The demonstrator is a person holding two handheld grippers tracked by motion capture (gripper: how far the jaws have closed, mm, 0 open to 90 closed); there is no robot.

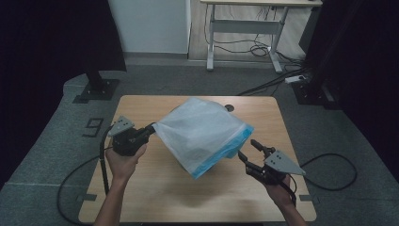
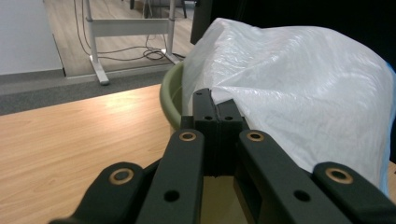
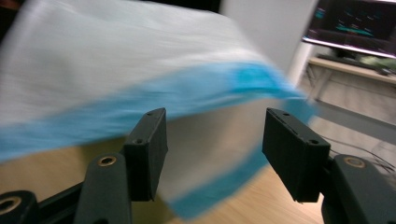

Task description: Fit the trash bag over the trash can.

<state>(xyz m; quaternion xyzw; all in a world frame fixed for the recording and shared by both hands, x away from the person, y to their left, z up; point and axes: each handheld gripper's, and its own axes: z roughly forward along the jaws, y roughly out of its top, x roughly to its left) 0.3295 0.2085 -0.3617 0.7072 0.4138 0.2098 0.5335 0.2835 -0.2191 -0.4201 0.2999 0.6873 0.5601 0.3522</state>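
A white plastic bag [image 1: 202, 132] with a blue band along its lower edge is spread over the middle of the wooden table [image 1: 155, 188]. My left gripper [image 1: 151, 127] is shut on the bag's left corner and holds it up off the table. In the left gripper view the jaws [image 2: 217, 112] are pressed together on the white bag [image 2: 303, 98], and an olive-green bowl rim [image 2: 170, 95] shows under it. My right gripper [image 1: 251, 149] stands open just right of the bag's blue edge. The right gripper view, blurred, shows the bag [image 3: 116, 79] hanging beyond the open jaws [image 3: 215, 149].
The table stands on grey carpet. A dark stand base [image 1: 96, 89] is at the back left, and a white desk frame [image 1: 244, 28] with loose cables [image 1: 263, 47] is behind. A power strip [image 1: 296, 79] lies at the back right. Black cables trail off both grippers.
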